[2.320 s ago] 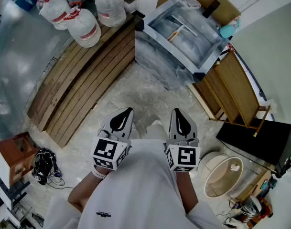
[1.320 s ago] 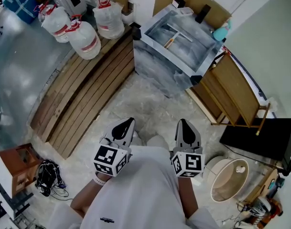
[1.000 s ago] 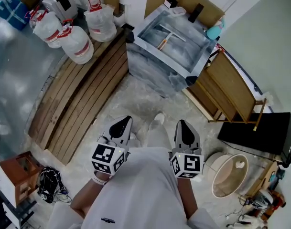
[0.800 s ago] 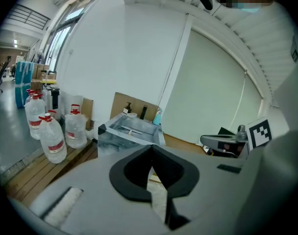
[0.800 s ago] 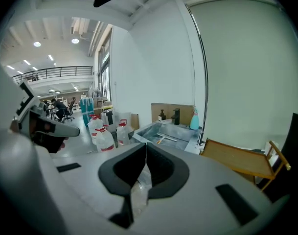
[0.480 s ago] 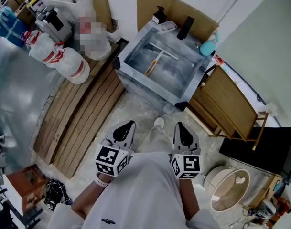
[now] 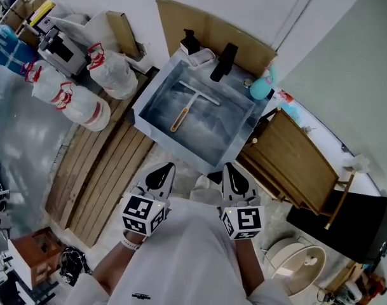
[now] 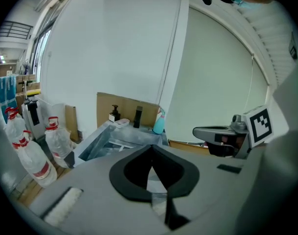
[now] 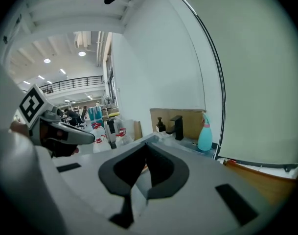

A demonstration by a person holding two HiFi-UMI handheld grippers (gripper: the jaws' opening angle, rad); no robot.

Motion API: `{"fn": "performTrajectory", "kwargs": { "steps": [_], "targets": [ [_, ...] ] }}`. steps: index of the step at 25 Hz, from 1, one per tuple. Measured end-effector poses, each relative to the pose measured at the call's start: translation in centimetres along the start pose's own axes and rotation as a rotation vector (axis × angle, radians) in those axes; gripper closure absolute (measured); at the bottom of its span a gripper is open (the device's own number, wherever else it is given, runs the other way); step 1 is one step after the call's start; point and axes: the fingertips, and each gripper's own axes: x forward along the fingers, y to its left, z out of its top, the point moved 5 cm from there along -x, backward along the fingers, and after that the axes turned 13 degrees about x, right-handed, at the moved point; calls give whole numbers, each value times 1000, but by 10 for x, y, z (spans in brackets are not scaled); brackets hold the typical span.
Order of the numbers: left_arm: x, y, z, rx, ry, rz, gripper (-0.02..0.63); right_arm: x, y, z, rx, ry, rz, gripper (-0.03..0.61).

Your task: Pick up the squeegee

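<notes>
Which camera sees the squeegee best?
The head view: the whole squeegee lies in the sink, blade and handle clear. The left gripper view shows only a pale sliver; in the right gripper view I cannot make it out.

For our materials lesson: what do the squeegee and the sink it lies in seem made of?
Squeegee: tan matt handle, probably wood; pale crossbar, perhaps metal, too small to tell. Sink: grey metal, likely stainless steel, judging by its dull, streaky sheen.

We wear a white shirt [image 7: 187,259]. Our left hand-held gripper [image 7: 166,166] and right hand-held gripper [image 7: 229,166] are grey and black, each bearing a black-and-white marker cube [image 7: 143,213].
</notes>
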Motion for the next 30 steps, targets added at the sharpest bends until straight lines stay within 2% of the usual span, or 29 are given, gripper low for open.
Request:
{"fn": "performTrajectory", "kwargs": {
  "steps": [14,26,30],
  "targets": [
    [60,8,17,38,82,-29,609,26,-37,17,50,-2,-25,572],
    [139,64,17,97,192,-28,609,75,-43,11,91,34,-35,572],
    [175,84,7,122,229,-59,607,97,-45,5,117,52,-61,572]
  ]
}}
